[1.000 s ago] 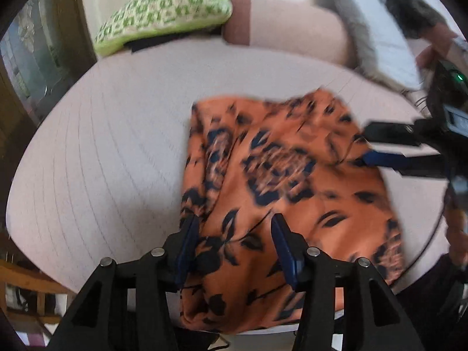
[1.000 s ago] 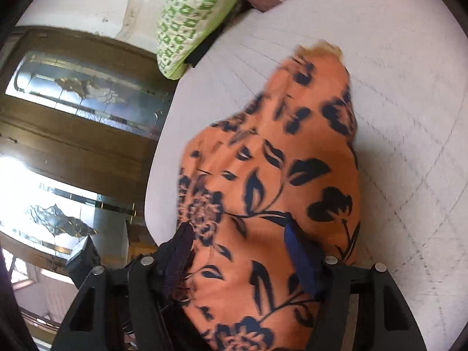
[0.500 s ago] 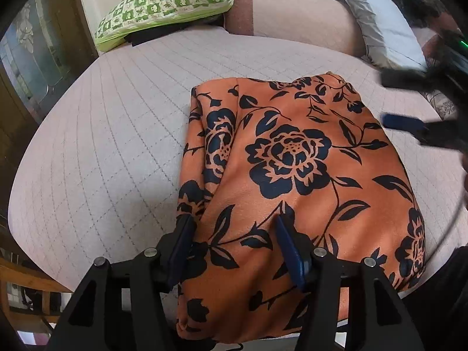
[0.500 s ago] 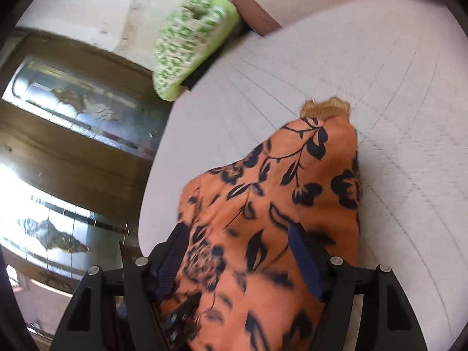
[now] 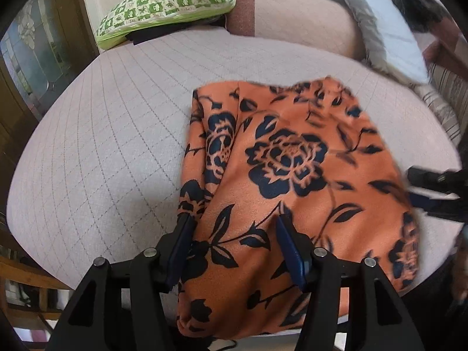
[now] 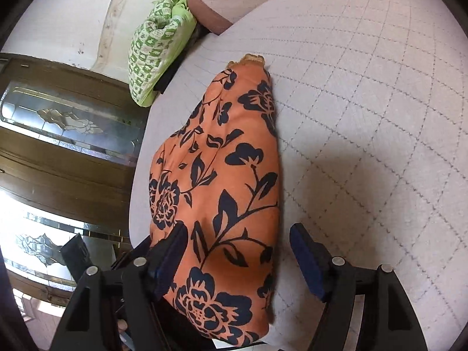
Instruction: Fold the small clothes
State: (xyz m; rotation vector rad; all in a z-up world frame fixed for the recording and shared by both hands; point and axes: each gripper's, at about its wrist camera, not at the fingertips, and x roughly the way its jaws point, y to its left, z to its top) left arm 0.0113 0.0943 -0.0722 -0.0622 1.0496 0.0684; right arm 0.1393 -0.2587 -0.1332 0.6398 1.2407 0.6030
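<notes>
An orange garment with a dark blue flower print (image 5: 292,181) lies folded on a round quilted cushion (image 5: 102,146), its near edge hanging over the front. My left gripper (image 5: 234,234) is open, its fingers spread just above the garment's near left part. My right gripper (image 6: 238,248) is open too, over the garment's right edge (image 6: 222,193); it shows at the right of the left wrist view (image 5: 433,193).
A green and white patterned pillow (image 5: 166,3) lies at the back of the cushion against a pink backrest (image 5: 298,17). A grey pillow (image 5: 386,35) is at the back right. A wooden door with glass panes (image 6: 58,134) stands to the left.
The right gripper has dropped back down to the garment's right edge after pulling away. The garment lies flatter. The left gripper has hardly moved.
</notes>
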